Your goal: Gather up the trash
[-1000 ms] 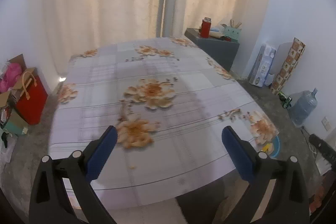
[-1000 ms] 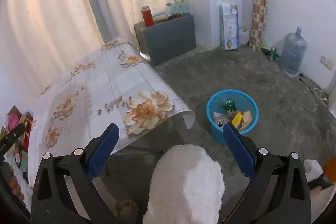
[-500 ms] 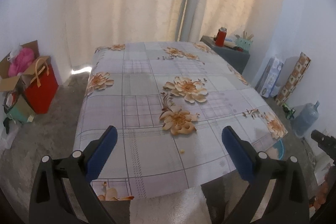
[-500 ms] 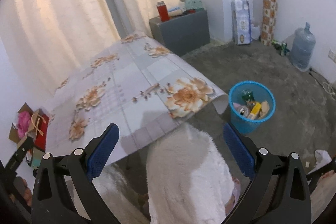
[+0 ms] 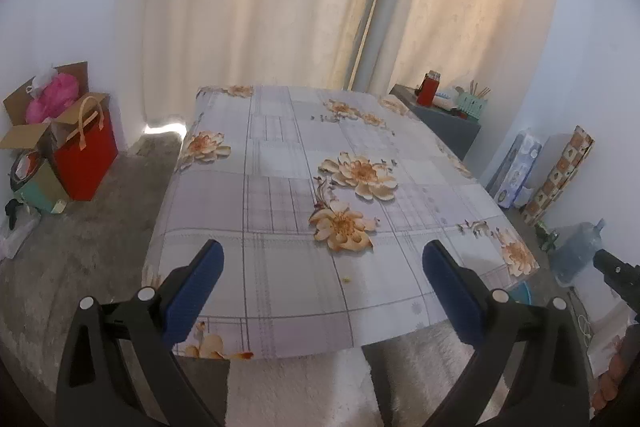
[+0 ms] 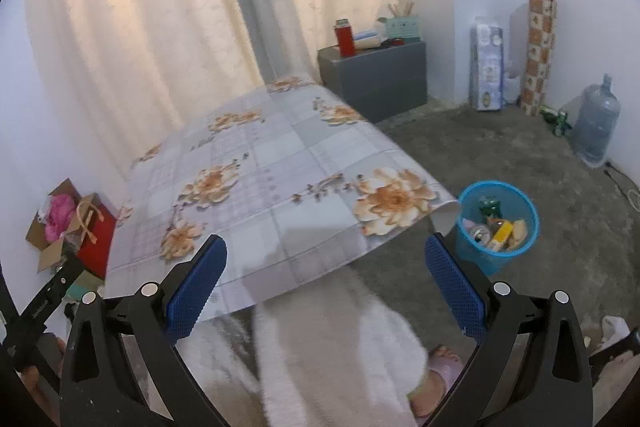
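A blue waste bin (image 6: 497, 227) stands on the floor by the table's right corner, holding several pieces of trash, among them a can and a yellow packet. Its rim (image 5: 520, 293) just peeks past the table in the left wrist view. The table (image 5: 280, 227) wears a floral cloth, with one tiny yellow crumb (image 5: 346, 279) near its front edge. My left gripper (image 5: 322, 283) hangs open above the table's near edge, nothing between its fingers. My right gripper (image 6: 324, 281) is open too, held over the near right part of the table, left of the bin.
A person's white fluffy trousers (image 6: 332, 359) and a slippered foot (image 6: 438, 371) fill the foreground. Red bag (image 5: 86, 155) and cardboard boxes sit on the floor left of the table. A grey cabinet (image 6: 374, 77), a water jug (image 6: 596, 127) and rolled paper (image 6: 538, 55) line the right wall.
Both grippers have pulled back and risen, so more of the table and floor shows. The right view has swung left, away from the bin. Both stay open.
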The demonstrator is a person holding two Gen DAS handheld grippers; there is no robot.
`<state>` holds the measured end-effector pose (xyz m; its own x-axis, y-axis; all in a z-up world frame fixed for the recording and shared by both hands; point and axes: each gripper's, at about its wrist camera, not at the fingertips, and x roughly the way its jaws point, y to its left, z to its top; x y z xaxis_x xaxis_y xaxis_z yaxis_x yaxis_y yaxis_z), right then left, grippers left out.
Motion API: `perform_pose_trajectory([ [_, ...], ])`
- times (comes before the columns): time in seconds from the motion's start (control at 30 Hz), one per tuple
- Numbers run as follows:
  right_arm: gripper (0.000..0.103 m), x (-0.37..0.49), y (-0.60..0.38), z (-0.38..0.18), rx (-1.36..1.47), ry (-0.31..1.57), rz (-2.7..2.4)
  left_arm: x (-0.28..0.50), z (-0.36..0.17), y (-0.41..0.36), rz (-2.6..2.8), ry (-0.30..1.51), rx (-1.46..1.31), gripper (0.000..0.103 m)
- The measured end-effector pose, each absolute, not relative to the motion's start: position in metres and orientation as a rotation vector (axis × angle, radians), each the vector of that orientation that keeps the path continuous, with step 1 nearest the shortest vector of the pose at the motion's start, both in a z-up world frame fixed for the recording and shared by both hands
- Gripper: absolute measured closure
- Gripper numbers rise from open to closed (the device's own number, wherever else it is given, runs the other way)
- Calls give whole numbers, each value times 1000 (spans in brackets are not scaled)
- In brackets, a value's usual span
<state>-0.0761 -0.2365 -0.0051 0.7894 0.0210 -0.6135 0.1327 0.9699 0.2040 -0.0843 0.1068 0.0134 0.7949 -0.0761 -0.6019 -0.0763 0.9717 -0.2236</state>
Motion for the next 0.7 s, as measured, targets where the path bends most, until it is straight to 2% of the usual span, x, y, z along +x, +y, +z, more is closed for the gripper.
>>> perform_pose_trajectory([
  [0.7,8,-62,-274,-44,68,571,-447,-25,2,2,0,704,-2,5],
])
